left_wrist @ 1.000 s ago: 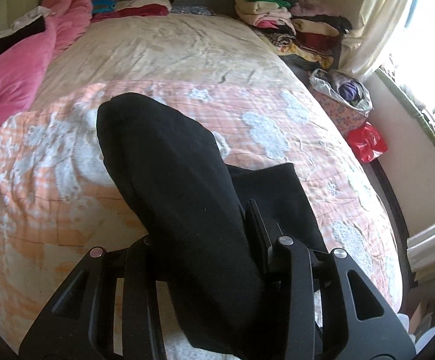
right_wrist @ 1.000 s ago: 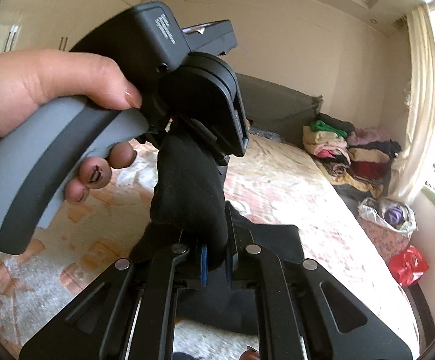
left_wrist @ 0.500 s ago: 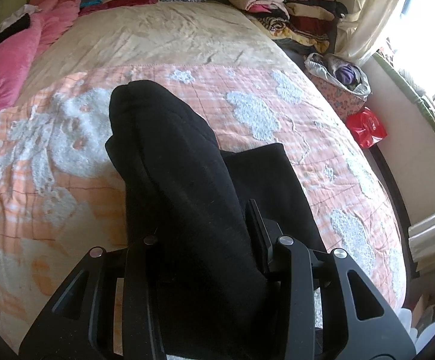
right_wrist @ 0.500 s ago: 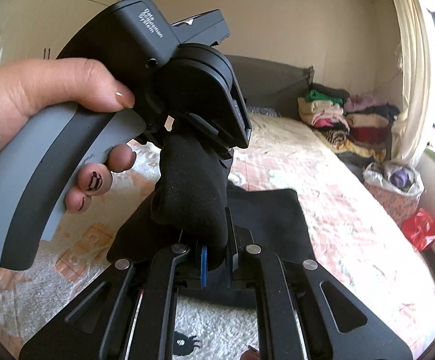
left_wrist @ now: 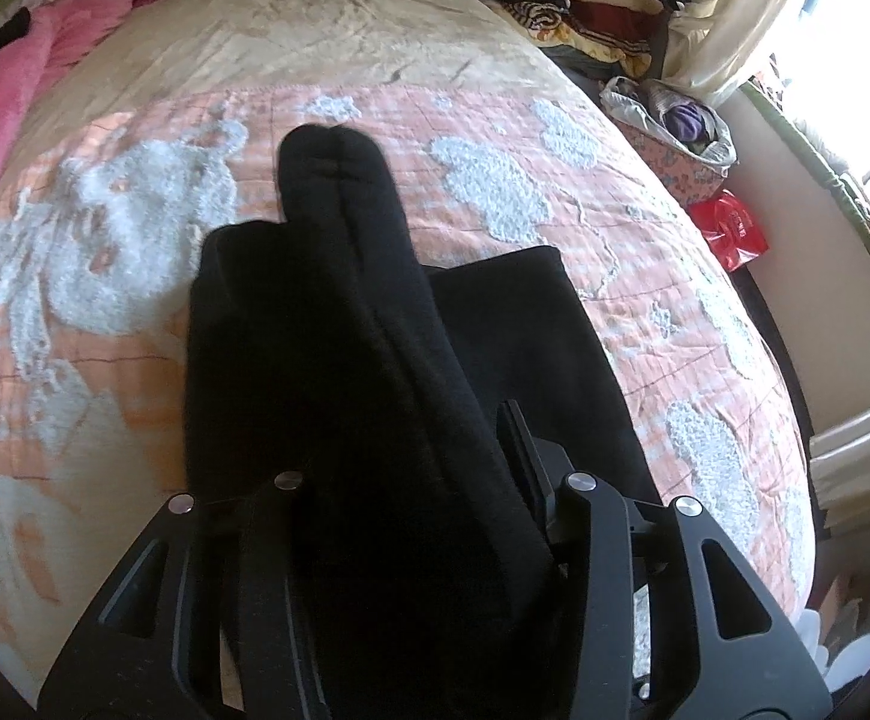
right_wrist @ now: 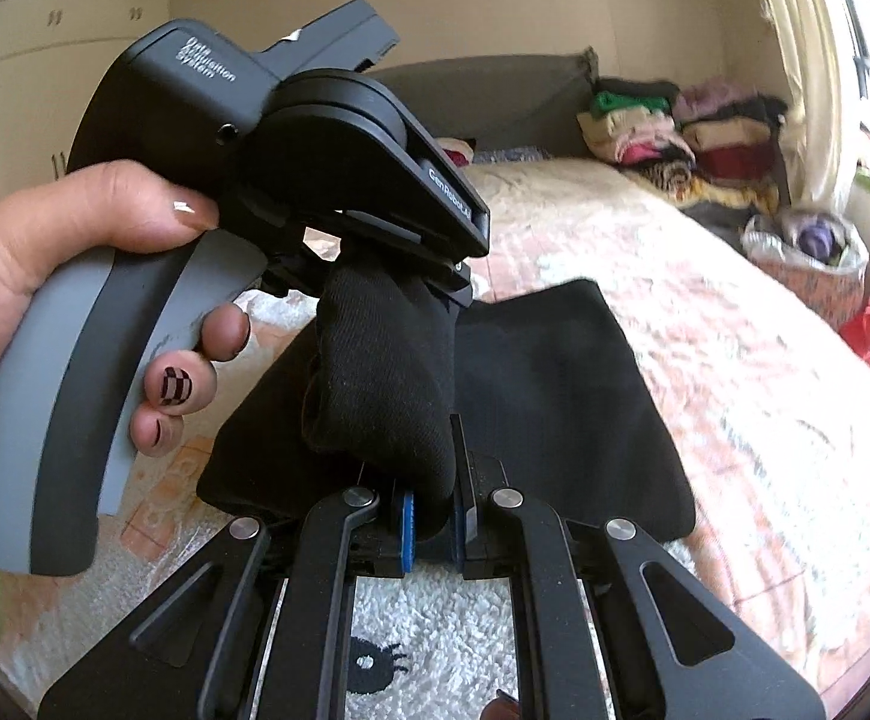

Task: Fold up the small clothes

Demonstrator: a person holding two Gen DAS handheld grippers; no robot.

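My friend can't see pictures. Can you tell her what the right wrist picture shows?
The right gripper and the left gripper, held by a hand, both pinch a black cloth above a bed. Folded clothes are piled behind.

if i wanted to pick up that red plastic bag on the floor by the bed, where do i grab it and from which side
Judging from the left wrist view, grip the red plastic bag at its crumpled upper edge, coming from above. It slumps on the floor in the narrow gap between the bed and the wall, with a floral bag close behind, so a sideways approach looks blocked. Handles, if any, can't be made out.
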